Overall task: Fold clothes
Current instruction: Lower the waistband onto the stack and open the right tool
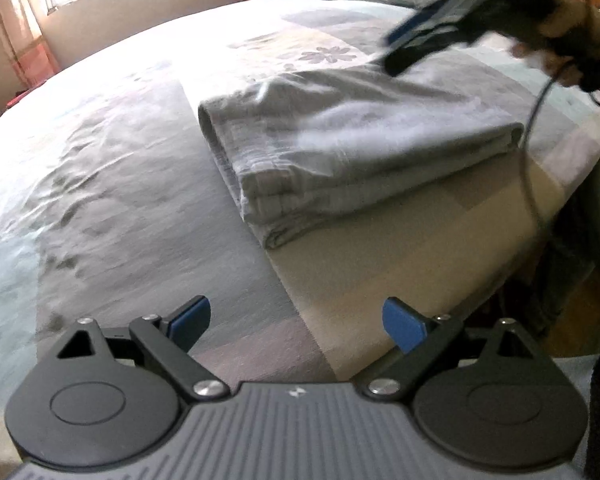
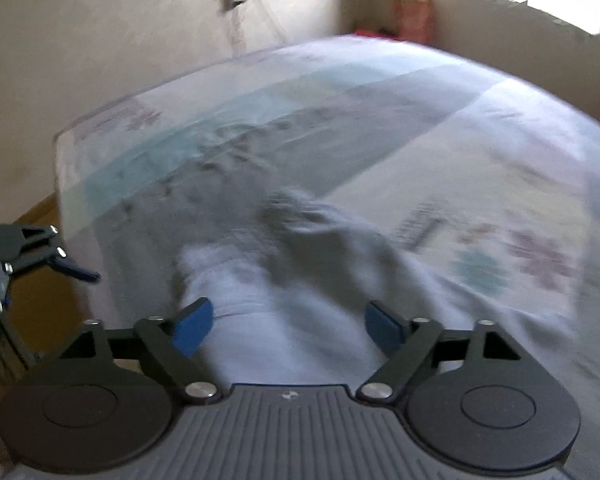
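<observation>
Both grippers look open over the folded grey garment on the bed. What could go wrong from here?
1. The folded grey garment lies close to the bed's edge; a nudge might push it off.
2. The cable hanging from the right gripper crosses the garment's corner and could snag and undo the fold.
3. The right wrist view is blurred, so the open right gripper may brush the cloth. The left gripper is open, clear of it.

Motion-blurred garment (image 2: 300,264) (right view)
</observation>
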The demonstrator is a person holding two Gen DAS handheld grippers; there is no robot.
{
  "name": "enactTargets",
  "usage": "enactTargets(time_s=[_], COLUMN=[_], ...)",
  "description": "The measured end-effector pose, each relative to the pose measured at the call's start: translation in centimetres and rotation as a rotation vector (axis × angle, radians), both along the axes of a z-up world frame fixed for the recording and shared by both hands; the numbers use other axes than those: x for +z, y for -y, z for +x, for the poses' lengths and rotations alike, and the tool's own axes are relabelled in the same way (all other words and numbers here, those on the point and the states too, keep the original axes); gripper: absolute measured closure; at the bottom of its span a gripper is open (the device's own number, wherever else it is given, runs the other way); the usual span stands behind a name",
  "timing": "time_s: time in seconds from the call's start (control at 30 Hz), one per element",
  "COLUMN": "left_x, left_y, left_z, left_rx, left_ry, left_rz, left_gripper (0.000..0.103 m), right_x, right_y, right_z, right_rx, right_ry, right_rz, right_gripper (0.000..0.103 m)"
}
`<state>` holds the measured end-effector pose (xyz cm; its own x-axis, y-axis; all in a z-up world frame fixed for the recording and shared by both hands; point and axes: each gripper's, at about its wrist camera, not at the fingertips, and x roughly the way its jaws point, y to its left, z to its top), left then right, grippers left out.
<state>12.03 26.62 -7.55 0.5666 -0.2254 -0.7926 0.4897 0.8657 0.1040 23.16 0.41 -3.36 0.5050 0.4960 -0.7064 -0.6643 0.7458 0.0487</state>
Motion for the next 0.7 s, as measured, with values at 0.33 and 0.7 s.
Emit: enactTargets(time_s=[0.33, 0.7], left_x=[1.9, 1.6], left_y=[5.5, 15.5], left_z=[2.6, 3.8], left_rx=[-0.049, -0.239], left_ry=[0.071, 0.083], left_rz=[-0.004, 0.022], left_gripper=[0.010, 0.010], right_x=[-4.7, -8.6], right_y=[9.1, 8.3], right_z=[-7.7, -10.6], right_rx=[-0.172, -0.203], right_ry=[0.149, 0.256], right_rz=[-0.321, -0.462], right_gripper=[0.008, 0.006])
